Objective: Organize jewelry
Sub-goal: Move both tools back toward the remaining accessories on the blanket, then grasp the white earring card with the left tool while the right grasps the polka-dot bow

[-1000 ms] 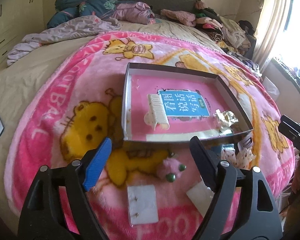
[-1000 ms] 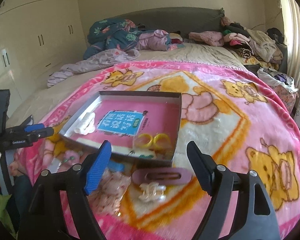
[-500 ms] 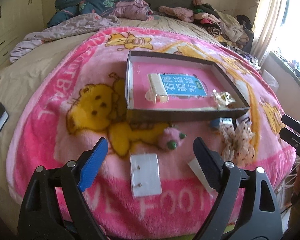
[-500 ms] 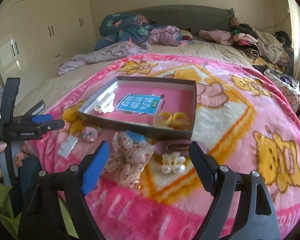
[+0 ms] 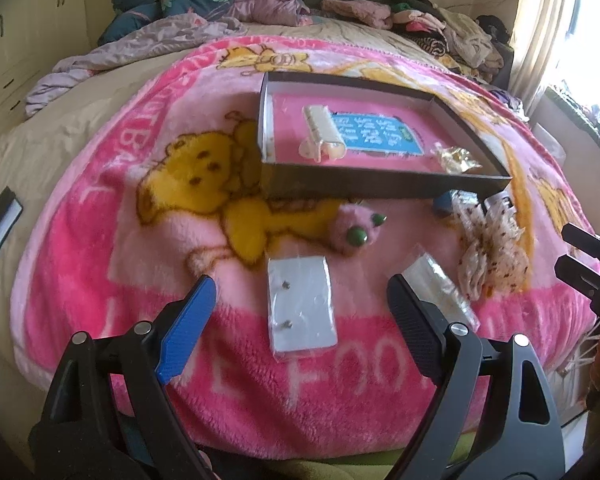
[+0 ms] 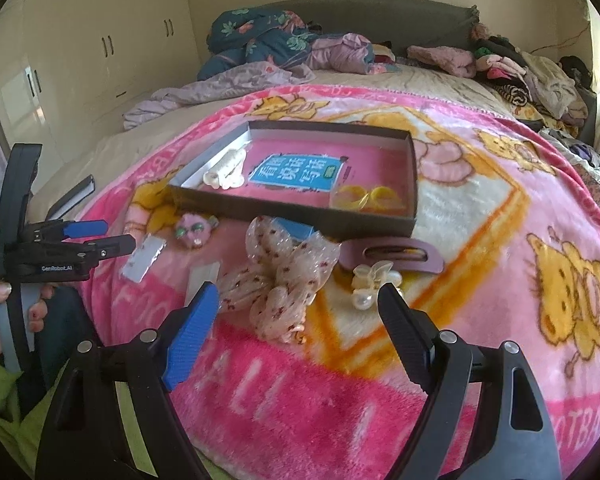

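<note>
A shallow dark box (image 5: 380, 188) (image 6: 284, 216) with a pink floor lies on the pink blanket. It holds a white hair clip (image 5: 320, 136) (image 6: 224, 170) and yellow rings (image 6: 366, 196). In front of it lie a pink fuzzy clip (image 5: 354, 232) (image 6: 194, 230), an earring card (image 5: 300, 306) (image 6: 144, 258), a clear packet (image 5: 440, 290), a spotted bow (image 5: 492, 256) (image 6: 280, 280), a mauve hair clip (image 6: 392, 258) and a pearl clip (image 6: 374, 284). My left gripper (image 5: 300, 332) is open and empty over the earring card. My right gripper (image 6: 296, 320) is open and empty near the bow.
The pink cartoon blanket (image 6: 500, 240) covers a bed. Crumpled clothes and bedding (image 5: 204, 4) (image 6: 520, 68) are piled at the far end. Cream wardrobes (image 6: 80, 60) stand on the left. A window (image 5: 588, 40) is on the right.
Both grippers have pulled back from the box toward the blanket's near edge, so the items in front of the box show more fully. Both have stayed open and empty.
</note>
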`<act>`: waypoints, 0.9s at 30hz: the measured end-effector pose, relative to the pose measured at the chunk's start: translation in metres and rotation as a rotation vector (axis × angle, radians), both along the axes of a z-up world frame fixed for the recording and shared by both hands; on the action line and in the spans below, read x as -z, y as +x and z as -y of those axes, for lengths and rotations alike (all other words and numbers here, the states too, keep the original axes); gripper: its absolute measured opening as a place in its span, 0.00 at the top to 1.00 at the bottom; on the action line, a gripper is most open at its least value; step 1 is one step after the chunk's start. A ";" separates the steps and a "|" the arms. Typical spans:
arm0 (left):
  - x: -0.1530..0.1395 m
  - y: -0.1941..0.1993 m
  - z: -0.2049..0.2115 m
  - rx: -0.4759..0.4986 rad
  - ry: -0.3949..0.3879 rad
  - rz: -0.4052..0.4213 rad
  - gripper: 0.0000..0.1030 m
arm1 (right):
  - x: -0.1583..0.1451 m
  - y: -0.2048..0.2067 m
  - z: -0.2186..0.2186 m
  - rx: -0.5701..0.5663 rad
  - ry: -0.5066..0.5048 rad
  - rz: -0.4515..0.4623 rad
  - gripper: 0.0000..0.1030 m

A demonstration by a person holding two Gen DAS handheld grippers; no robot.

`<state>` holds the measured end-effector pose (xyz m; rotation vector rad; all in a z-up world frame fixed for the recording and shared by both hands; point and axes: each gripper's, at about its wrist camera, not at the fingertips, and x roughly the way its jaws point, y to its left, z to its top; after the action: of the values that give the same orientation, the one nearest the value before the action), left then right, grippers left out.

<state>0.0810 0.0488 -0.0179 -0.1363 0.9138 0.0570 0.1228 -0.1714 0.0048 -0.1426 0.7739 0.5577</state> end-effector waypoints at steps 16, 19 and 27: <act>0.037 -0.001 0.007 -0.002 0.005 -0.075 0.24 | 0.043 0.020 -0.025 -0.022 -0.056 -0.048 0.32; 0.040 0.002 0.009 -0.001 0.000 -0.078 0.24 | 0.049 0.027 -0.030 -0.025 -0.060 -0.054 0.37; 0.046 0.011 0.011 -0.012 0.029 -0.083 0.36 | 0.053 0.038 -0.035 -0.046 -0.067 -0.050 0.74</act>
<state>0.0917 0.0381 -0.0643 -0.1129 0.9943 0.0877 0.1606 -0.1367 -0.0485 -0.2094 0.8401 0.5806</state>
